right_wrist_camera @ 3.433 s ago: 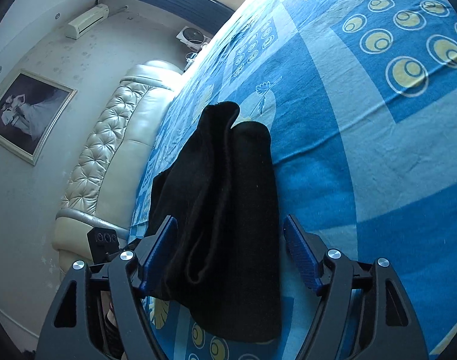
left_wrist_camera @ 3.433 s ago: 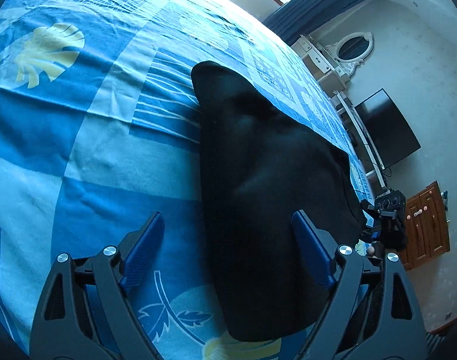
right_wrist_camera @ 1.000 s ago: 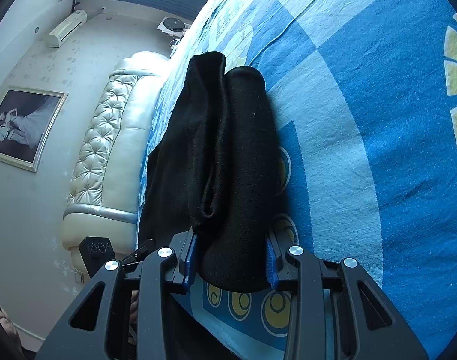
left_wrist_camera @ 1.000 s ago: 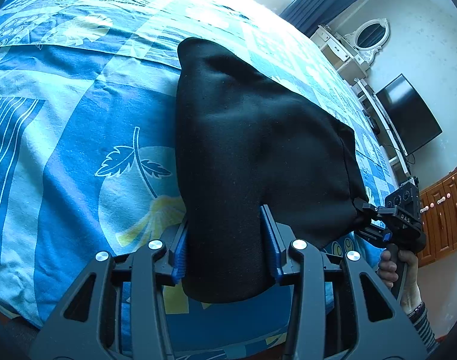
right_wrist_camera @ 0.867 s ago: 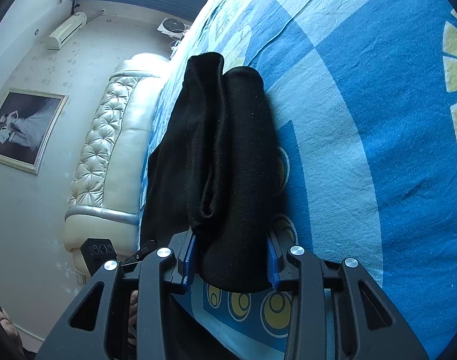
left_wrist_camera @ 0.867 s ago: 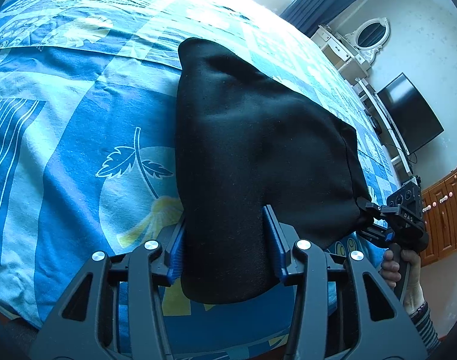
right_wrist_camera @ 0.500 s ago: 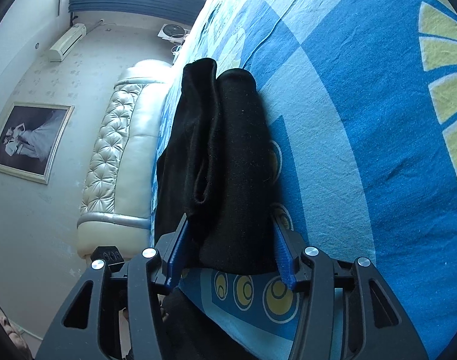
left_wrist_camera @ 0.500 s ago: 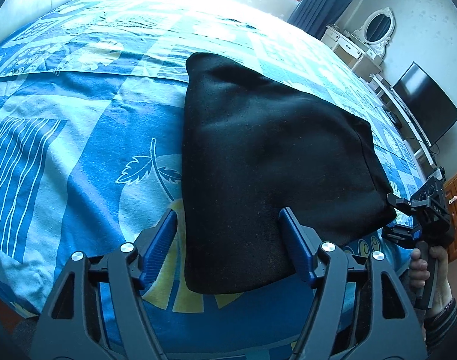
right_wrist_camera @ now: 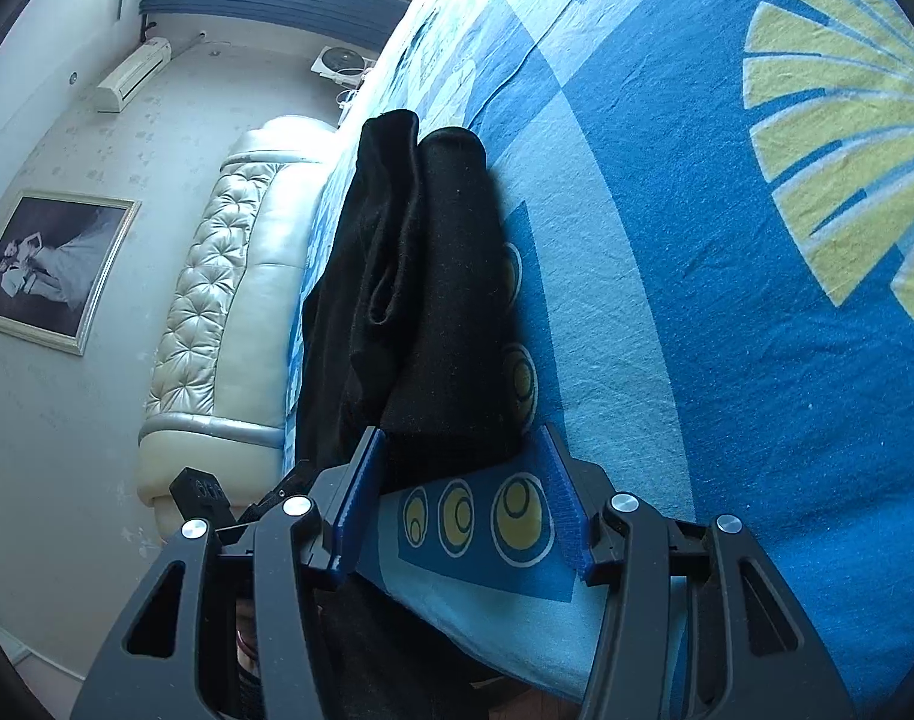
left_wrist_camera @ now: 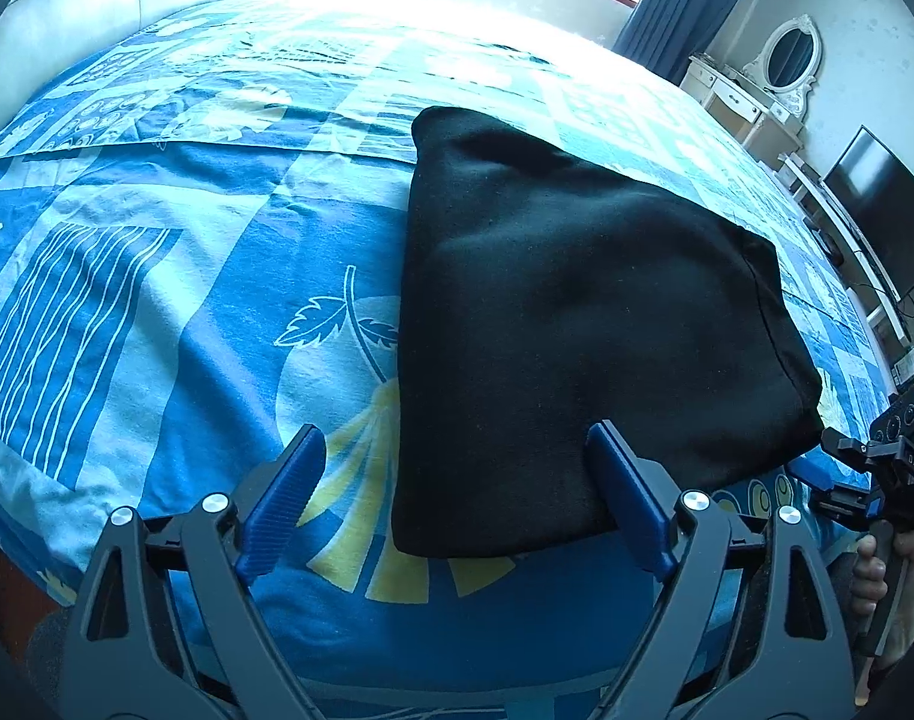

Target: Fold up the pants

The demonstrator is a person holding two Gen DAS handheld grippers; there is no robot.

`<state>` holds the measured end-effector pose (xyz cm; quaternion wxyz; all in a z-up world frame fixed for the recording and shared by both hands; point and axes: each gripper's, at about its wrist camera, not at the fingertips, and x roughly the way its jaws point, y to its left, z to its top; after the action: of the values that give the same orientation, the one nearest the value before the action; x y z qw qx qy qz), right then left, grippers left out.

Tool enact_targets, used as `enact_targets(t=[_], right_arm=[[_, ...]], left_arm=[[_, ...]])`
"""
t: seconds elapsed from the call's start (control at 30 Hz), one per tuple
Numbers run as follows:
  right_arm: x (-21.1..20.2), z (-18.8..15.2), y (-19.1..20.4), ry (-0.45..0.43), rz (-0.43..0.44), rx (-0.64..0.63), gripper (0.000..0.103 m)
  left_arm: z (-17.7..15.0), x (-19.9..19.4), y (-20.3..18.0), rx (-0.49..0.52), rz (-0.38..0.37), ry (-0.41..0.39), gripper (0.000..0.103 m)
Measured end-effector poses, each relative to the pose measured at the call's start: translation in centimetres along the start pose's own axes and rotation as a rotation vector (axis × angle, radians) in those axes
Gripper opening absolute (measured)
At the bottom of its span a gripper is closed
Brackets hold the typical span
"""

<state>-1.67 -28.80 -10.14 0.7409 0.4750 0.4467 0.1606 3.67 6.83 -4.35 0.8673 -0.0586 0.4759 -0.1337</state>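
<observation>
Left gripper (left_wrist_camera: 457, 495) gaping wide, blue pads (left_wrist_camera: 286, 495) well apart, gripping nothing; near edge of the pants lying between the two fingers without being pinched. Right gripper (right_wrist_camera: 466, 501) likewise spread open, empty, fingers (right_wrist_camera: 358, 507) straddling the near end of the bundle, cloth stopping just at the fingertips.

Then largest to smallest:

Bed sheet (left_wrist_camera: 157, 276) covering the whole bed, blue patchwork with pale squares, white stripes, yellow leaf and ring prints; lying slightly wrinkled toward the far side.

Black pants (left_wrist_camera: 577, 312) (right_wrist_camera: 433, 300) resting folded on the sheet near its front edge, forming a thick, roughly rectangular stack; layered fold edges showing as a rounded roll in the right wrist view.

Cream tufted headboard (right_wrist_camera: 217, 324) standing at the end of the bed, beyond the pants in the right wrist view.

Framed picture (right_wrist_camera: 49, 270) hanging on the wall past the headboard.

Dark television (left_wrist_camera: 883, 222) sitting against the far wall, off the bed's right side.

White oval mirror (left_wrist_camera: 787, 54) standing on a dresser beside the curtain.
</observation>
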Motion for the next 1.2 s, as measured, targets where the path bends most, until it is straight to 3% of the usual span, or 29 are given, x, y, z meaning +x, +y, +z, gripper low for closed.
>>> enact_targets(t=[0.13, 0.3, 0.4, 0.57, 0.67, 0.83, 1.2], right_arm=[[0.1, -0.5, 0.9, -0.002, -0.079, -0.070, 0.054], [0.5, -1.9, 3.4, -0.018, -0.209, -0.184, 0.076], [1.0, -3.0, 5.2, -0.042, -0.340, -0.273, 0.077], [1.7, -4.1, 7.5, -0.103, -0.529, -0.419, 0.078], [1.5, -4.3, 7.9, -0.145, -0.565, -0.434, 0.079], [1.3, -4.3, 7.9, -0.174, -0.614, -0.433, 0.080], [1.5, -4.7, 7.7, -0.173, -0.615, -0.420, 0.080]], left_arm=[[-1.2, -1.7, -1.2, 0.020, 0.057, -0.025, 0.089], [-3.1, -3.4, -3.7, 0.138, 0.124, -0.053, 0.094], [-3.8, -4.3, -4.8, 0.174, 0.171, -0.094, 0.095], [-3.8, -5.9, -5.6, 0.176, 0.184, -0.175, 0.098], [-3.7, -6.2, -5.3, 0.156, 0.193, -0.197, 0.099], [-3.6, -5.5, -4.5, 0.106, 0.214, -0.154, 0.099], [-4.3, -4.6, -4.8, 0.106, 0.205, -0.093, 0.099]])
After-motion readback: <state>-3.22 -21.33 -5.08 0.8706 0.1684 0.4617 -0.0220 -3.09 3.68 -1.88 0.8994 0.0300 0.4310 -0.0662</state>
